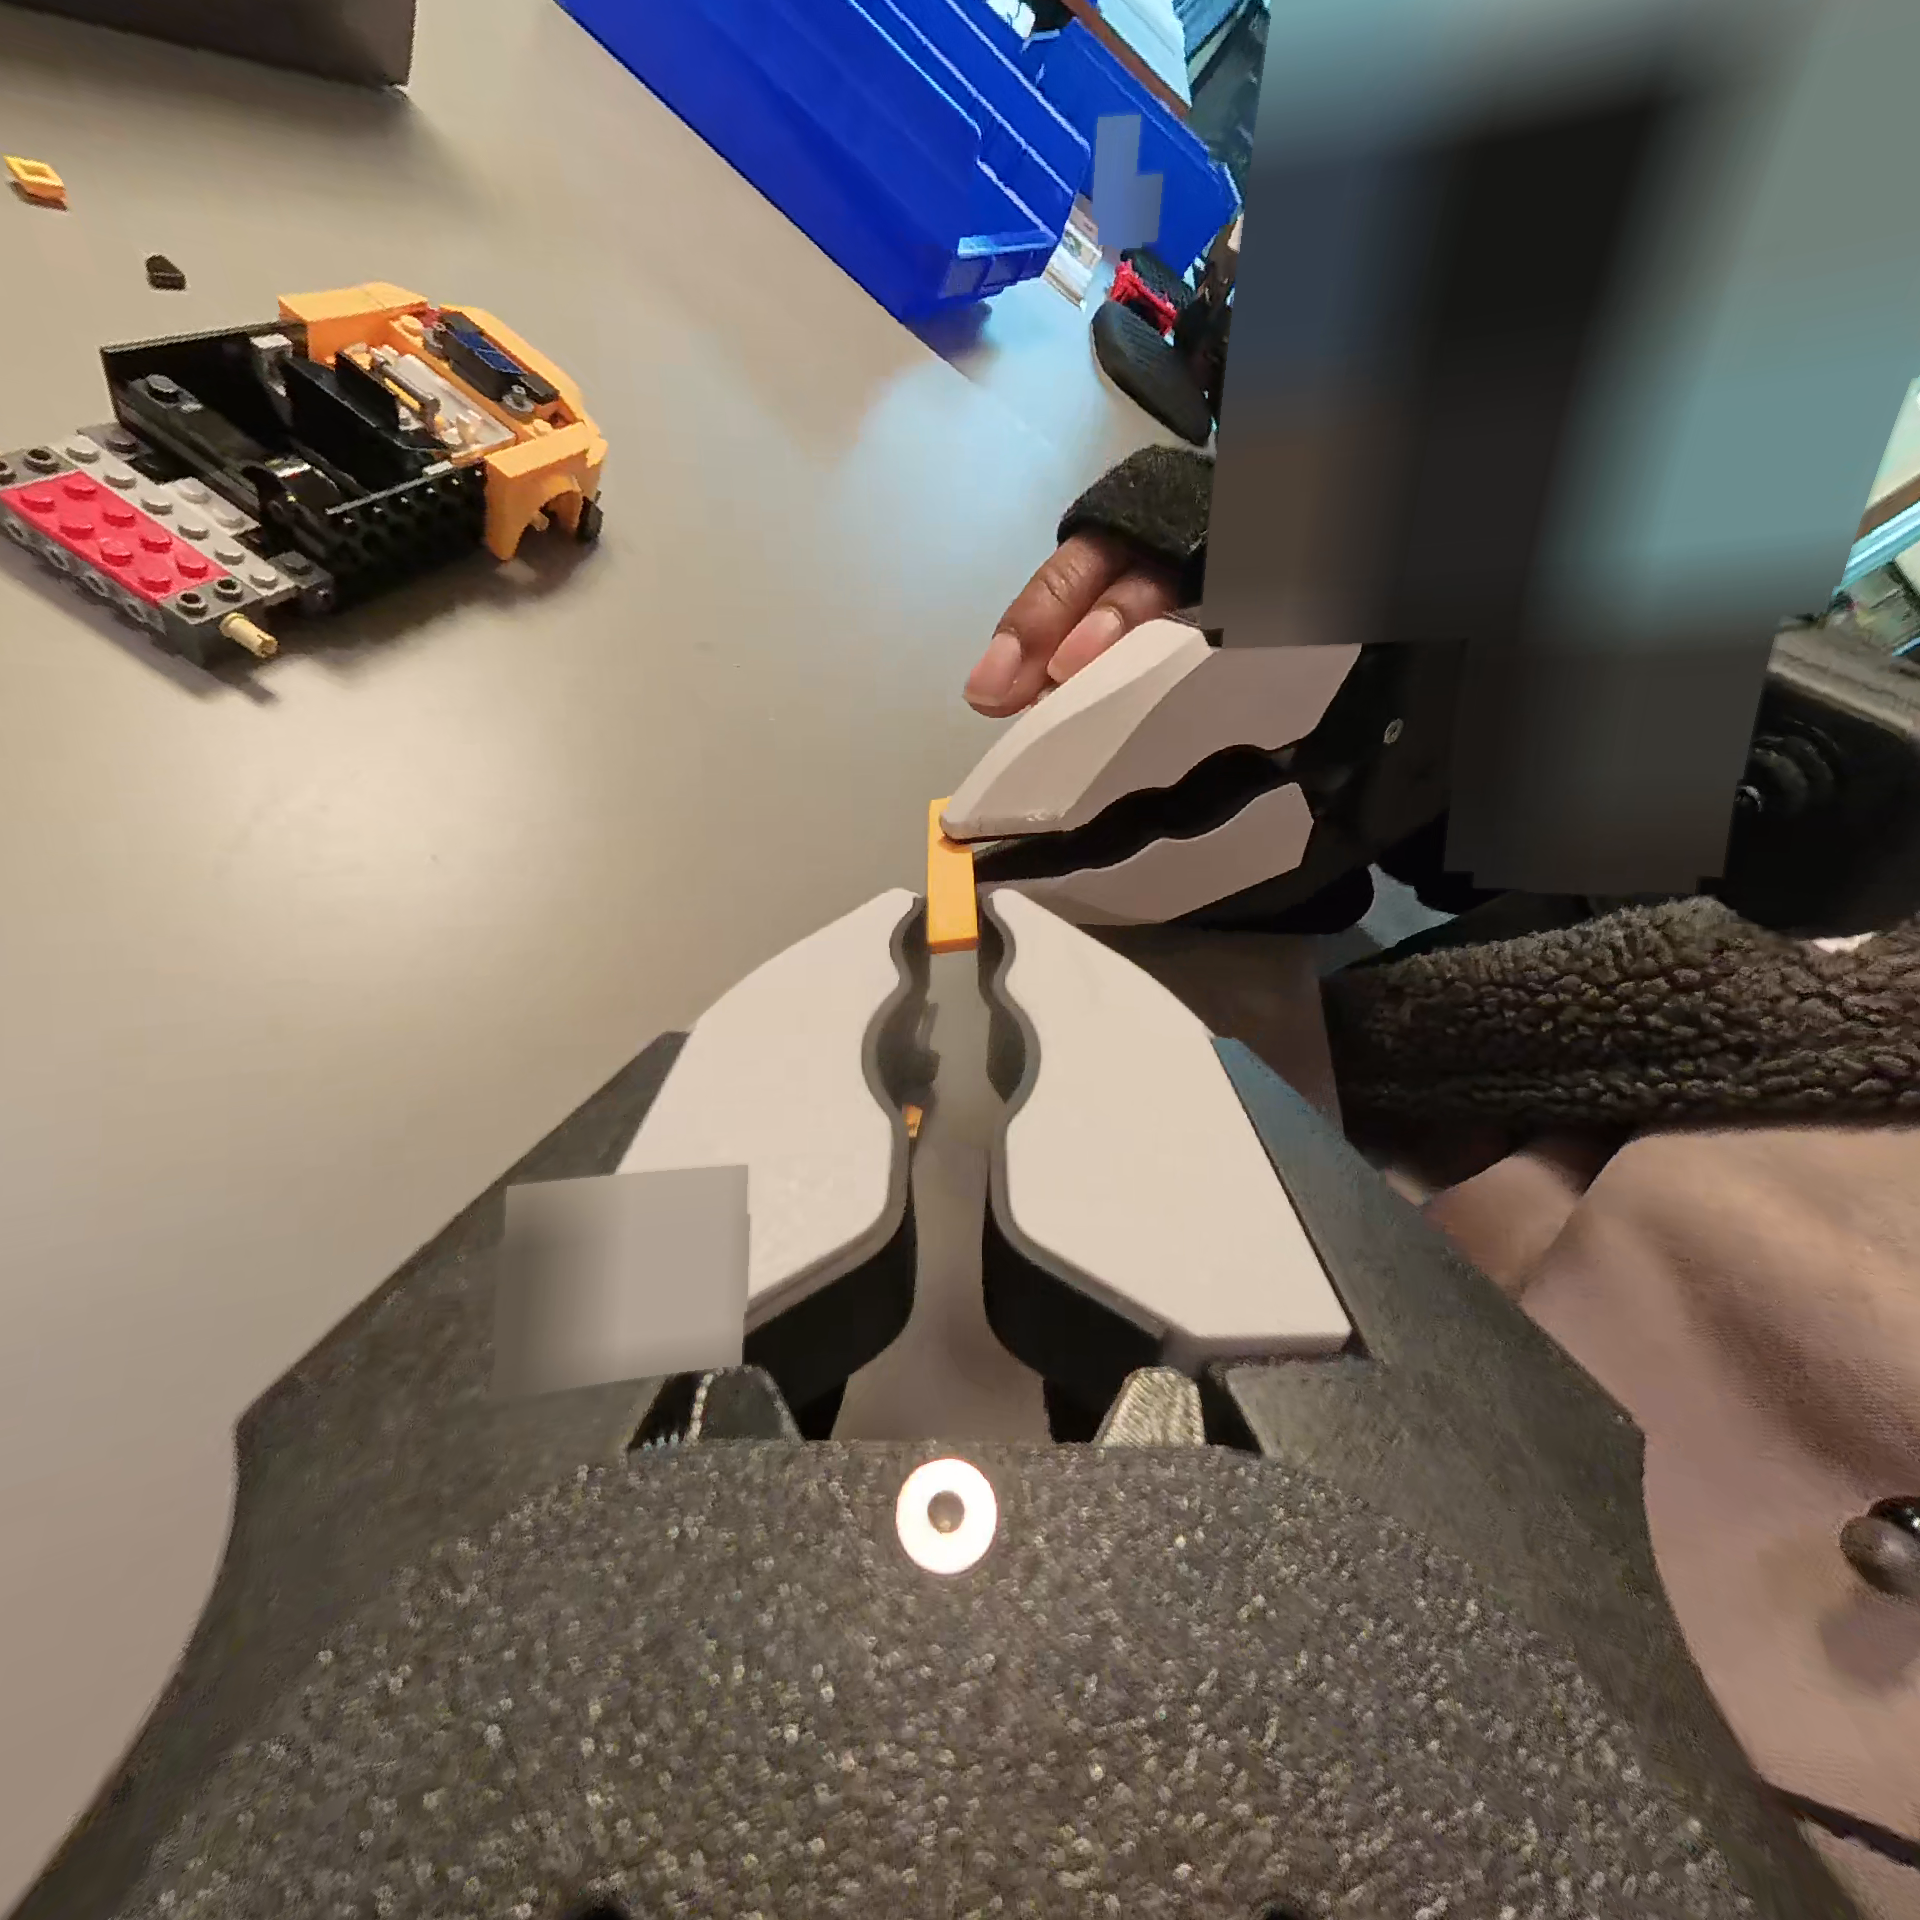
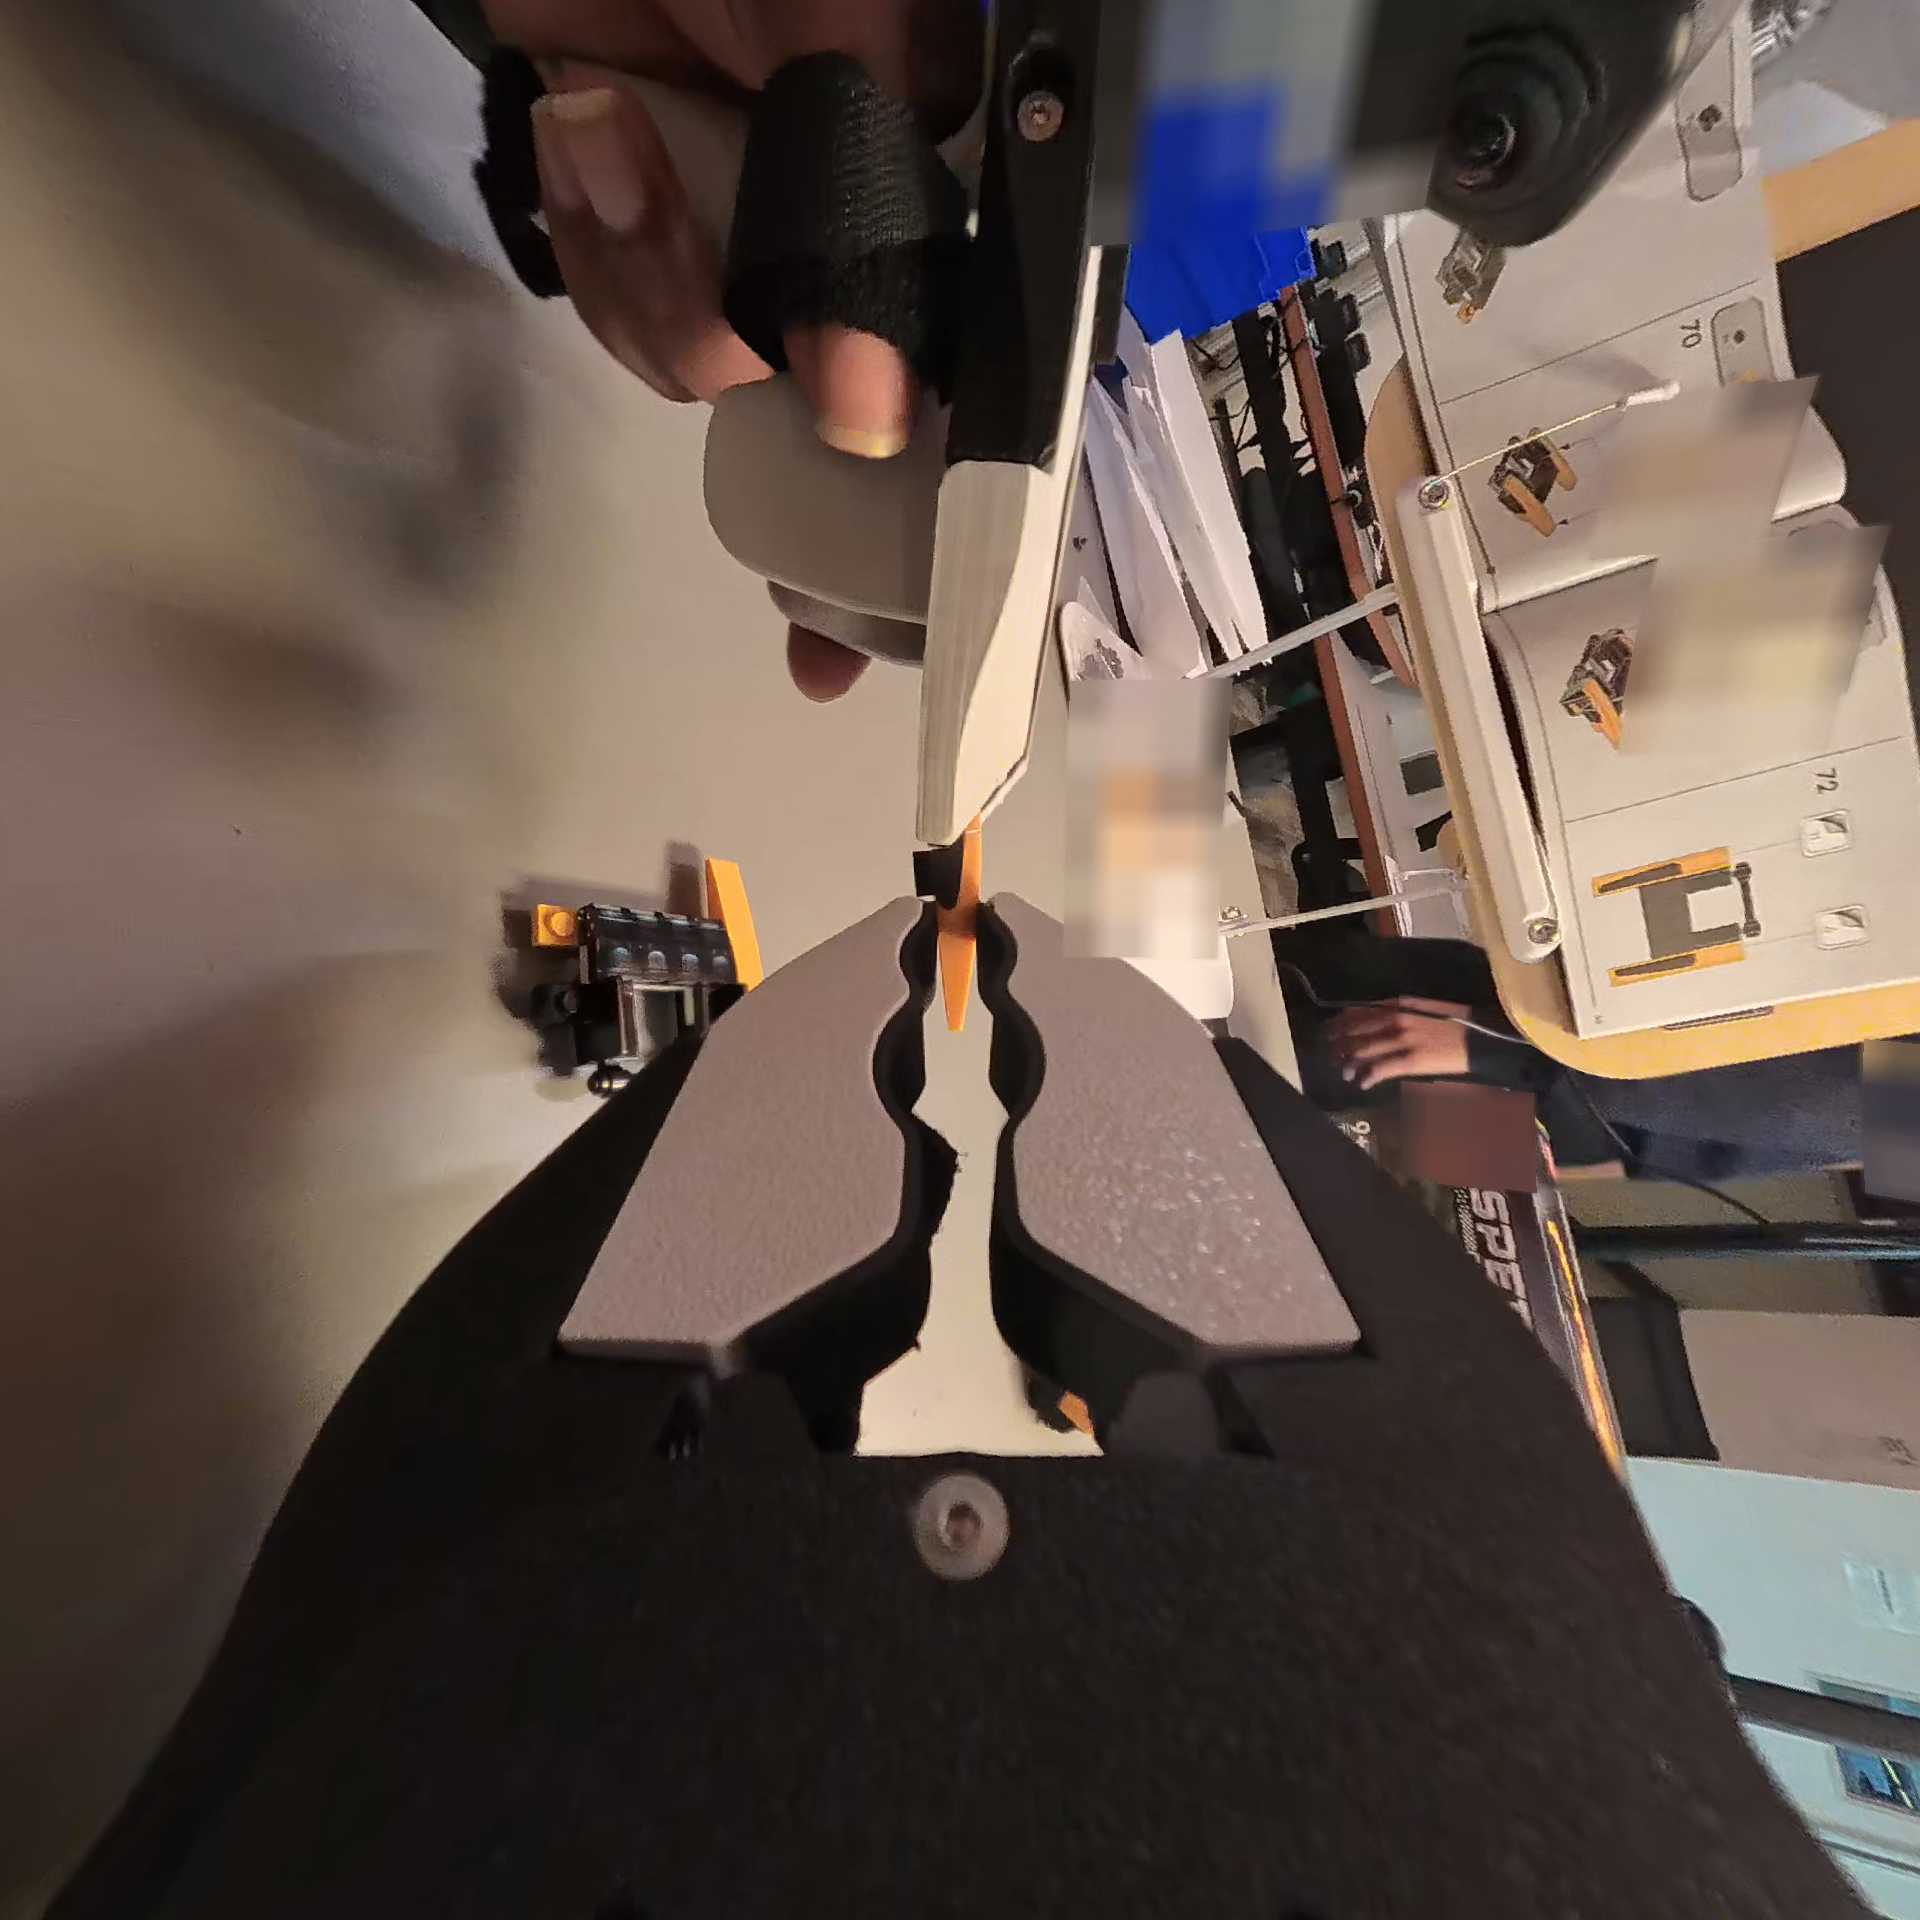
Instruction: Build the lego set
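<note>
My left gripper (image 1: pixel 951 912) is shut on the lower end of a thin orange lego piece (image 1: pixel 951 896), which stands on edge above the grey table (image 1: pixel 468 883). My right gripper (image 1: pixel 964 834) comes in from the right and pinches the piece's upper end. In the right wrist view the orange piece (image 2: pixel 956 961) sits between my right gripper's (image 2: pixel 956 914) tips. The left gripper (image 2: pixel 948 831) reaches down from above to it. A small black part (image 2: pixel 932 871) sits against the piece there. The half-built orange and black car (image 1: pixel 301 457) lies to the far left, apart from both grippers.
A loose orange piece (image 1: pixel 36 179) and a small black piece (image 1: pixel 164 272) lie beyond the car. Blue bins (image 1: pixel 914 156) line the table's far side. An open instruction booklet (image 2: pixel 1662 727) is at the right. Another person's hand (image 2: pixel 1392 1049) rests below it. My two grippers' fingertips are within a few centimetres of each other.
</note>
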The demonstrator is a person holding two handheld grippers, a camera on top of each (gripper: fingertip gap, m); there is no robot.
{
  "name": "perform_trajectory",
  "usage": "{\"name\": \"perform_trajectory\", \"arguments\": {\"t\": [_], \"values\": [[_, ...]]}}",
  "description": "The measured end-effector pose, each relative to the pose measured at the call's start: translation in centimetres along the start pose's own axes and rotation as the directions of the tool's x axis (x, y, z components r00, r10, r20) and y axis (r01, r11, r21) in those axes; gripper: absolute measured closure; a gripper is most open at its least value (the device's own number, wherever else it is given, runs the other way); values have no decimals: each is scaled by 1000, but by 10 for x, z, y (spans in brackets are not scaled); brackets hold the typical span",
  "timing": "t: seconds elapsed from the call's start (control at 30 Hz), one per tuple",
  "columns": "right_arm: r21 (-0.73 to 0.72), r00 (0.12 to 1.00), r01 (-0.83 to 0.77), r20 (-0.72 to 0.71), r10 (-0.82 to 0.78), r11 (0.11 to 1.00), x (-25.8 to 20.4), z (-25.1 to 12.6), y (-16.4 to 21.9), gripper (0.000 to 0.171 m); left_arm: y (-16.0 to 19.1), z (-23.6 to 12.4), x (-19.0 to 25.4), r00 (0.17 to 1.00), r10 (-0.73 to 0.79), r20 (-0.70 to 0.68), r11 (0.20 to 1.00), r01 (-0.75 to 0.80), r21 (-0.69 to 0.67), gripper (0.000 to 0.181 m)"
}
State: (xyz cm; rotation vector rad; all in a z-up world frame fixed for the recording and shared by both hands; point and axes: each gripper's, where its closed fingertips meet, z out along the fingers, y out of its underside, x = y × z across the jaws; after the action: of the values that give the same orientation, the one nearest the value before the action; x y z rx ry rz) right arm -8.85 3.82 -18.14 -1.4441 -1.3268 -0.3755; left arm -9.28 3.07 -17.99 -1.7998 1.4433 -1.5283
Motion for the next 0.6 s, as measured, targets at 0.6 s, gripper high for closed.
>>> {"name": "perform_trajectory", "arguments": {"t": [0.6], "values": [[-54,740,-378,583,337,924,-24,-15,-11,154,12,1,17,756,655,3,753,-653,-82,174]]}}
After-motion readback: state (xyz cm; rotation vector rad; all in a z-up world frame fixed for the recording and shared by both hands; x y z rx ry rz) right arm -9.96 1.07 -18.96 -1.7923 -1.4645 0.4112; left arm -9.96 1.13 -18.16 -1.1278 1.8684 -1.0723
